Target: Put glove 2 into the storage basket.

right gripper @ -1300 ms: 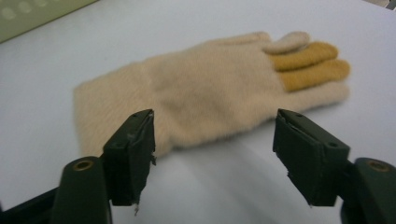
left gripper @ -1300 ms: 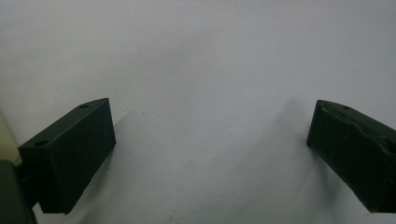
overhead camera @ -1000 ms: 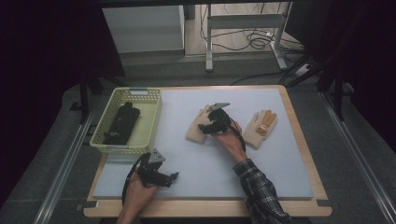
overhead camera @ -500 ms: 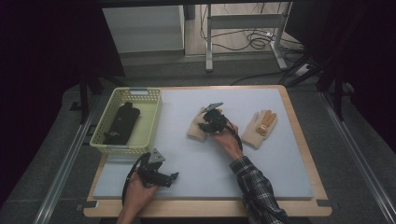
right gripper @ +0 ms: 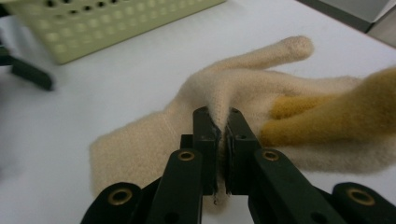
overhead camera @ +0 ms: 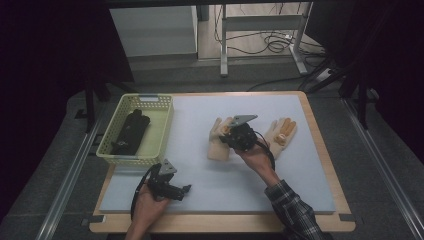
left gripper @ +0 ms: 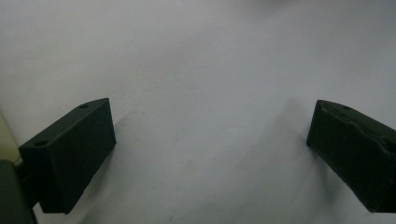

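Note:
A cream knitted glove (overhead camera: 216,148) lies mid-table; in the right gripper view its fabric (right gripper: 154,135) is bunched into a fold. My right gripper (right gripper: 219,128) is shut on that fold, and in the high view the right gripper (overhead camera: 229,137) sits over the glove's palm. Mustard-yellow fingers (right gripper: 327,116) of the glove show just right of the jaws. A second cream glove with yellow fingertips (overhead camera: 281,132) lies flat further right. My left gripper (overhead camera: 186,190) rests near the front left of the mat. Its jaws (left gripper: 210,140) stand wide open over bare white mat.
A pale yellow-green mesh basket (overhead camera: 161,131) stands at the left with a black object (overhead camera: 131,131) in it; its wall (right gripper: 107,23) shows in the right gripper view. The white mat (overhead camera: 210,185) covers the wooden table (overhead camera: 320,150).
The right gripper has shifted slightly toward the near side while over the cream glove. The left gripper has stayed where it was.

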`<state>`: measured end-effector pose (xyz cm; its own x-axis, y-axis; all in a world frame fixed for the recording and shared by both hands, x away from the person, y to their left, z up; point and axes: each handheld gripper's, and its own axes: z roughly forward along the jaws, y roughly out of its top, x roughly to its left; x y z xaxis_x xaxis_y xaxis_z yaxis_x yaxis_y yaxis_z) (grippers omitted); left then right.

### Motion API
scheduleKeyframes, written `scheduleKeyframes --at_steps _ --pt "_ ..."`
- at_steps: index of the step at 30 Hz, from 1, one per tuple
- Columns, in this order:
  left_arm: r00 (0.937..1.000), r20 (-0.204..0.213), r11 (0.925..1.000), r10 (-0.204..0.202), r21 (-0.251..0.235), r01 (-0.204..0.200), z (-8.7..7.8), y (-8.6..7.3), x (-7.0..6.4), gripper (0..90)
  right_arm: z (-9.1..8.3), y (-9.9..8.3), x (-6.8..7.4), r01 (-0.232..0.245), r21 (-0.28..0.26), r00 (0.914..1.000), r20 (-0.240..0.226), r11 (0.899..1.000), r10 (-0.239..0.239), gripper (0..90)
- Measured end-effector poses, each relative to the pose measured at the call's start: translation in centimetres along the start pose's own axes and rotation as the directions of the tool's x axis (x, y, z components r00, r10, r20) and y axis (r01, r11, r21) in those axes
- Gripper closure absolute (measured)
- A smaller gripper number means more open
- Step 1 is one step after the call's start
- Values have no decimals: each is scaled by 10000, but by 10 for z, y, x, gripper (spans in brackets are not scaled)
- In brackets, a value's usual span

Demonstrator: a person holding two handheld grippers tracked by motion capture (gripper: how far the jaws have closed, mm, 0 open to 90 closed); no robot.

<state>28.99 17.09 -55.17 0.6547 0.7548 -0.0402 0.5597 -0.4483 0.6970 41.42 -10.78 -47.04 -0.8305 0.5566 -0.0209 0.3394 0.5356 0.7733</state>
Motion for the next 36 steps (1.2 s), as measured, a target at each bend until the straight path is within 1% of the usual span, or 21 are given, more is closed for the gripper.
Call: scheduleKeyframes --at_steps 1,4,6,7,9,10,11,12,13,14,15,16,17,18,23,27,29,30,31,33,36 --pt "10000 0 10000 0 0 0 0 0 0 14 0 0 0 0 0 10000 0 10000 0 841" --pt "10000 -11 10000 33 9 -33 0 0 0 14 -13 -12 9 -72 8 9991 -425 10000 72 840" --pt "10000 -12 10000 23 11 -23 0 0 0 14 -21 -27 19 71 183 9972 -746 9998 -57 834" --pt "10000 -7 10000 13 10 -13 0 0 0 14 -21 -27 19 71 183 9972 -746 9998 -57 834" --pt "10000 -14 10000 38 12 -38 0 0 0 14 -23 -40 25 93 389 9954 -952 9992 -55 809" --pt "10000 -13 10000 18 12 -18 0 0 0 14 -22 -46 26 107 523 9949 -1007 9986 -54 761" --pt "10000 -3 10000 26 12 -26 0 0 0 14 -21 -51 28 132 646 9955 -948 9978 -70 675" --pt "10000 -9 10000 2 -17 -2 0 0 0 14 -20 -59 30 203 624 9984 -534 9978 -170 534" --pt "10000 -8 10000 -17 -16 17 0 0 0 14 -20 -59 30 203 624 9984 -534 9978 -170 534" --pt "10000 -12 10000 -19 -19 19 0 0 0 14 -22 -63 28 46 511 9990 -437 9987 -24 490" --pt "10000 -11 10000 -20 -20 20 0 0 0 14 -22 -63 28 46 511 9990 -437 9987 -24 490" --pt "10000 -11 10000 -20 -20 20 0 0 0 14 -26 -65 23 -199 376 9990 -385 9991 214 478" --pt "10000 -11 10000 -20 -20 20 0 0 0 15 -26 -65 23 -199 376 9990 -385 9991 214 478" --pt "10000 -12 10000 -17 -19 17 0 0 0 14 -29 -65 18 -344 336 9989 -322 9988 354 476" --pt "10000 -12 10000 -14 -17 14 0 0 0 14 -35 -67 9 -494 333 9987 -105 9982 498 481" --pt "10000 -10 10000 14 7 -14 0 0 0 14 -39 -69 -1 -640 358 9979 162 9973 634 481" --pt "10000 -9 10000 14 8 -14 0 0 0 14 -41 -70 -9 -692 398 9969 389 9968 677 481" --pt "10000 -10 10000 12 6 -12 0 0 0 14 -44 -72 -17 -793 406 9953 598 9960 768 481" --pt "10000 -10 10000 12 6 -12 0 0 0 14 -44 -72 -17 -793 406 9953 598 9960 768 481" --pt "10000 -9 10000 13 8 -13 0 0 0 14 -49 -75 -29 -975 359 9913 920 9946 939 480" --pt "10000 -9 10000 13 6 -13 0 0 0 14 -58 -80 -47 -1353 238 9808 1453 9905 1305 476"
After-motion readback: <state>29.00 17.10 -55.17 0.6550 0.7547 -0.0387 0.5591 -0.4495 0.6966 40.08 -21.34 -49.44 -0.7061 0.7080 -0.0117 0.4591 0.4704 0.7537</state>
